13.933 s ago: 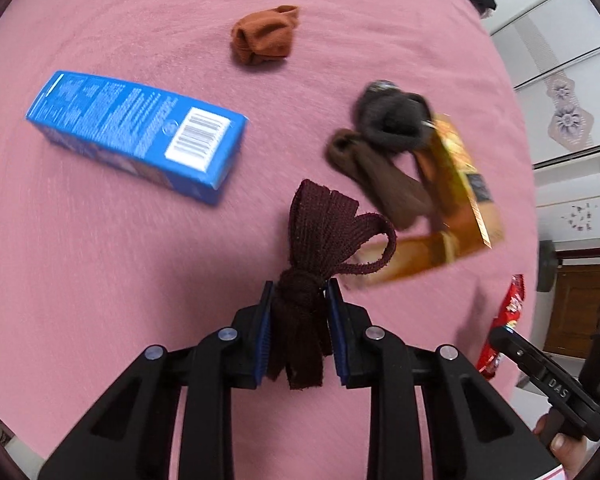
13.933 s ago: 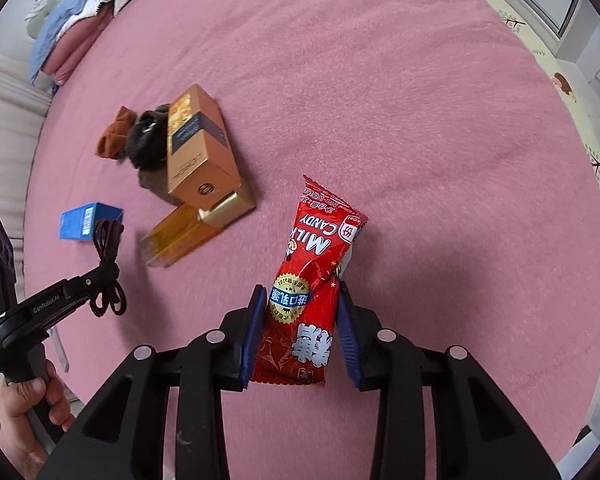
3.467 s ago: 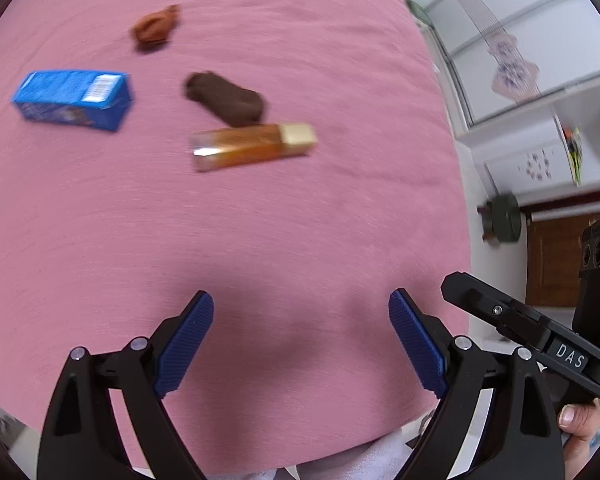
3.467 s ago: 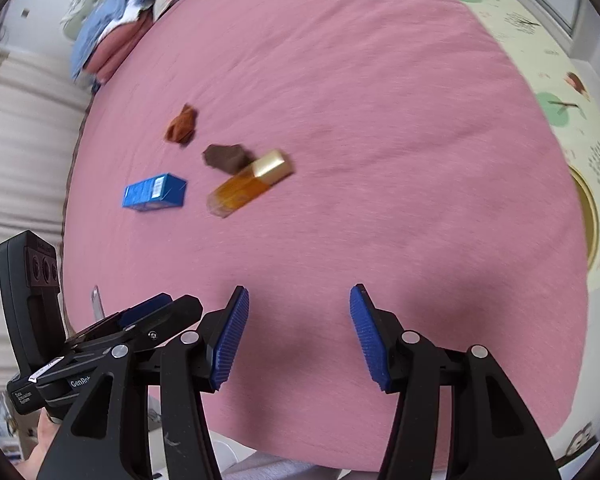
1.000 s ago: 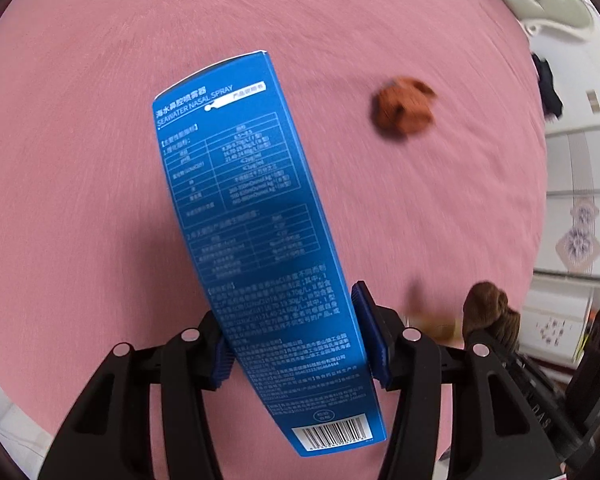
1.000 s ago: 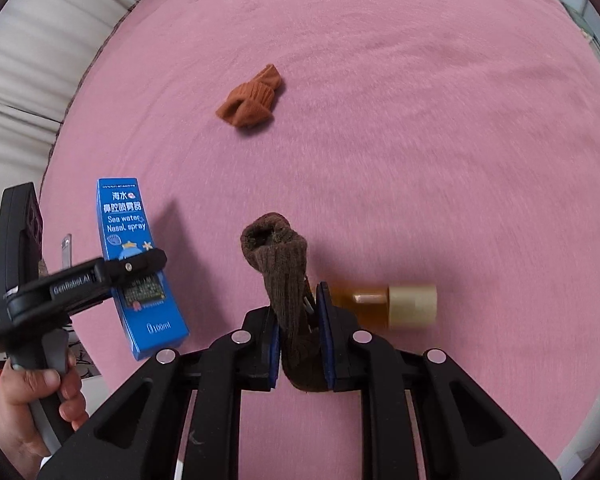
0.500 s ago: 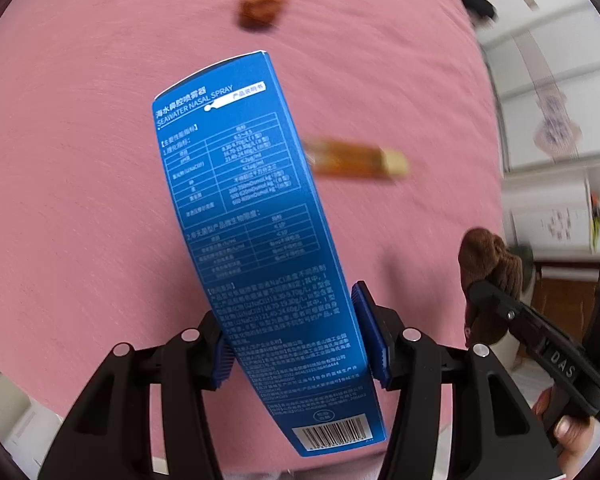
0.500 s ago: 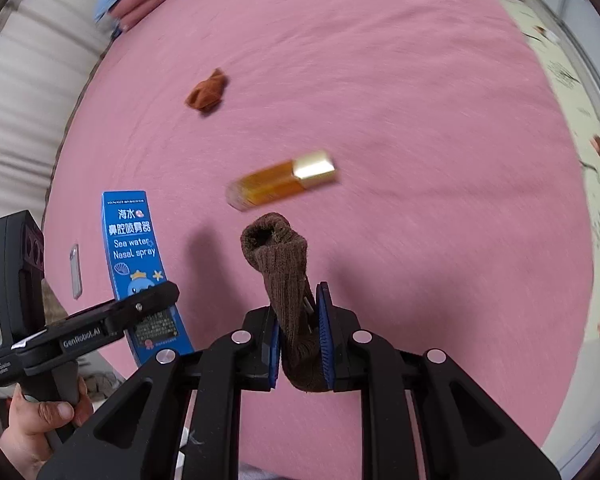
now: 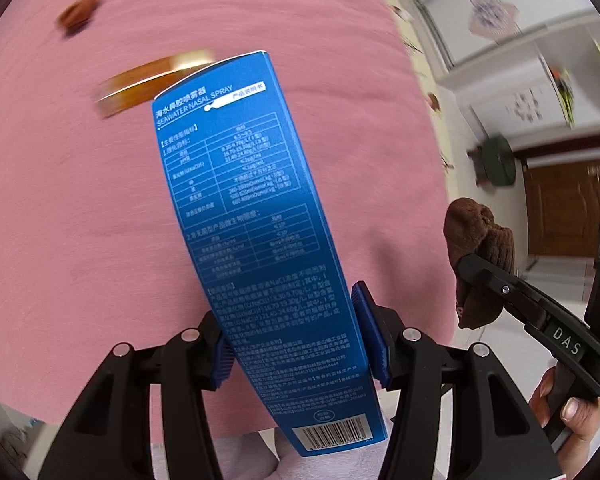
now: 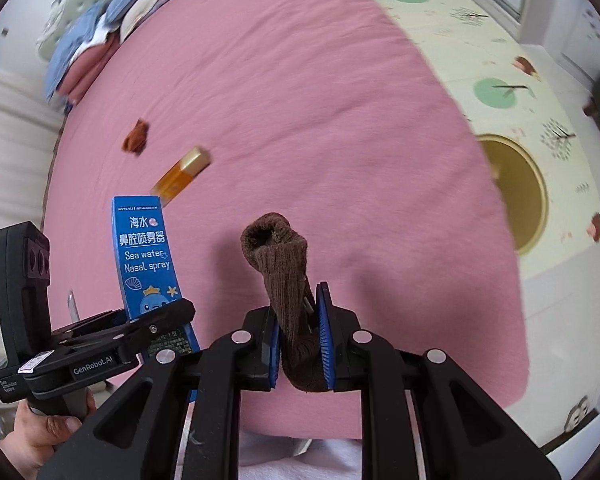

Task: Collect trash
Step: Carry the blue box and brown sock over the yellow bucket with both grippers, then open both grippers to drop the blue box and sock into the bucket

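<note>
1. The left claw (image 9: 296,332) is clamped on a blue nasal-spray box (image 9: 256,216); its blue pads press the box's two narrow sides near the barcode end, and the box sticks up and away from the claw, tilted a little.
2. The right claw (image 10: 298,344) is closed narrow on a brown sock (image 10: 288,292). The sock's lower part is pinched between the pads, and its open cuff stands up above them.
3. Both claws hang above the pink bed (image 10: 300,100), near its foot edge, with the box and the sock lifted clear of the cover.
4. Seen from the right wrist, the blue nasal-spray box sits just to the left of the brown sock, held by the left claw with a hand (image 10: 40,432) wrapped round its grip.
5. Seen from the left wrist, the brown sock shows to the right of the box, in the right claw, with fingers (image 9: 572,412) on that grip.
6. An amber bottle with a gold cap (image 10: 182,174) lies on its side on the pink bed, beyond the blue nasal-spray box.
7. A small rust-brown sock (image 10: 136,136) lies bunched on the bed, further out than the amber bottle and near it.
8. Folded blue and pink bedding (image 10: 88,48) is piled at the head of the bed, well apart from the box.
9. A patterned play mat (image 10: 500,92) covers the floor on the bed's right side.
</note>
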A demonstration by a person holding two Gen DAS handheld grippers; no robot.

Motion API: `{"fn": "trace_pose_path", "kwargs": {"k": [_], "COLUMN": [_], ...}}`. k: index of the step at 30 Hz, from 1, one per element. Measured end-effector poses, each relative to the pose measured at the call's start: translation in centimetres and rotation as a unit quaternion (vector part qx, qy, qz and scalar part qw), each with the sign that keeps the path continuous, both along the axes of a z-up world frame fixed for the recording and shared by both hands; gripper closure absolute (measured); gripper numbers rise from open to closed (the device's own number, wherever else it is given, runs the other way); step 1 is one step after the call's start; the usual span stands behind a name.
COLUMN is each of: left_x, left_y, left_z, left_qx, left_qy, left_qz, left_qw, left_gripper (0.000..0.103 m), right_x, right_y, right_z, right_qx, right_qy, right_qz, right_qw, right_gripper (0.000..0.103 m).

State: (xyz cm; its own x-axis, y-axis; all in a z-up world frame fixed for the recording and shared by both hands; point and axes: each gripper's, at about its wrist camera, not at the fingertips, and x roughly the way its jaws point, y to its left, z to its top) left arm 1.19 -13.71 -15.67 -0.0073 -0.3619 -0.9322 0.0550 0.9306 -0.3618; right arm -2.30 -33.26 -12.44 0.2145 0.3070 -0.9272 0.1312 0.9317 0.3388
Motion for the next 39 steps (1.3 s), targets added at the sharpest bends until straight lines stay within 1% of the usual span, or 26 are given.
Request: {"fn": "trace_pose_path", "kwargs": {"k": [4,10,19,24,32,35,39], "left_x": [0.1,0.6,2.1,2.9,5.2,6.3,7.5], "left_y": [-5.1,-12.0,-21.3,-25.6,-32.1,-33.7,-35.7], "left_z": [0.6,1.8,2.0,1.8,0.3,-0.7,-1.8], "left_qx": [0.001,-0.001,-0.012,-0.011,-0.011,-0.016,-0.013], "left_qy": [-0.010,-0.018,-0.019,-0.019,-0.009,0.003,0.009], "left_qz": [-0.042,-0.090,-0.136,-0.164,-0.203,-0.208,-0.223], "left_qw": [0.9991,0.9958,0.9904,0.9862,0.9791,0.9781,0.9746], "left_gripper": [0.050,0.050,0.050,0.050,0.050,0.050,0.050], "right_x": [-0.9,-1.5,-1.3,-1.0,0.2,0.8,1.9], "right_y": [-4.0,-10.4,-18.4,-23.0,-29.0,-30.2,-31.6], "right_z": [0.5,1.2,1.3,1.3,0.4,-0.2,-0.9], "right_qx": [0.002,0.011,0.020,0.023,0.028,0.030,0.035], "right_qy": [-0.008,-0.018,-0.020,-0.023,-0.017,-0.013,-0.010], "right_qz": [-0.028,-0.069,-0.105,-0.135,-0.176,-0.185,-0.196], "right_qw": [1.000,0.997,0.994,0.990,0.984,0.982,0.980], "right_gripper": [0.087,0.087,0.087,0.087,0.087,0.086,0.086]}}
